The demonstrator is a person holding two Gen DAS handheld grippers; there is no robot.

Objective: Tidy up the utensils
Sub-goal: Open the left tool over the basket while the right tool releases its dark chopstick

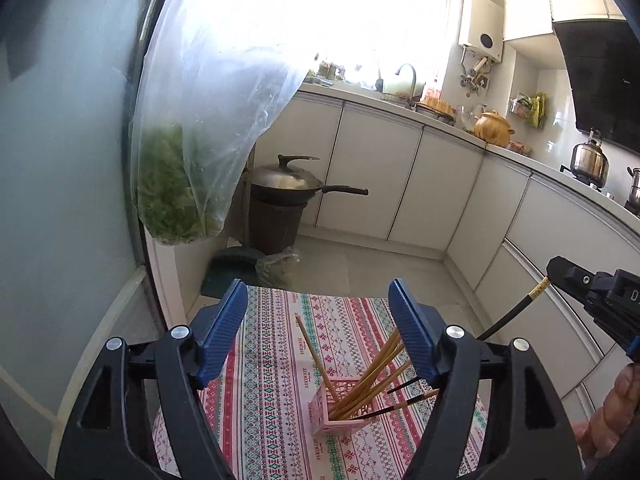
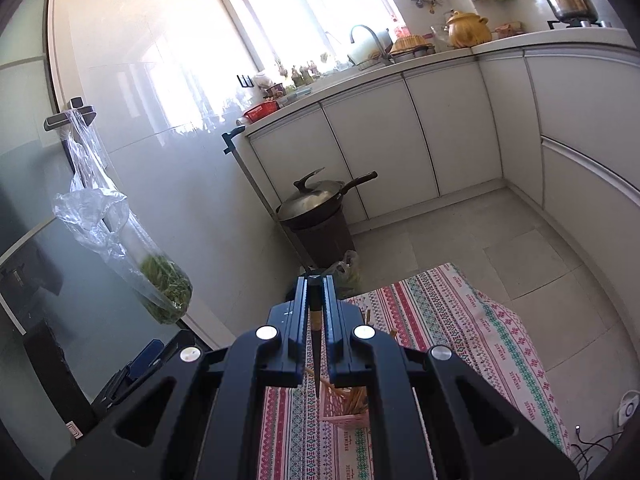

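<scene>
1. Left gripper (image 1: 318,320): jaws spread wide, nothing between them. It hangs over the patterned tablecloth (image 1: 276,412), with the pink holder (image 1: 334,412) below and just to the right between the fingers.
2. Right gripper (image 2: 316,300): jaws drawn narrow, clamped on one dark chopstick (image 2: 316,344) near its gold-banded end. The tip points down toward the holder (image 2: 344,410) (whether it touches the rim, cannot tell).
3. From the left wrist view the same right gripper (image 1: 576,284) sits at the right edge, and the chopstick (image 1: 508,316) slants down to the left; its lower end is hidden behind the left gripper's right finger.
4. The holder stands on the tablecloth, nearer the cloth's right side, with a bundle of bamboo chopsticks (image 1: 372,376) fanning to the upper right and one leaning left. Two dark-tipped ones stick out to the right.
5. Edges: the cloth's far edge (image 1: 320,296) ends against open floor tiles (image 1: 360,260); its right edge drops off near the cabinets (image 1: 500,208).
6. Open room: bare cloth to the left of and nearer than the holder; a hanging plastic bag of greens (image 1: 180,184) crowds the left side above.
7. Hard to make out: the holder's base in the right wrist view is cut off by the gripper body. The window (image 1: 340,8) is blown out white.
</scene>
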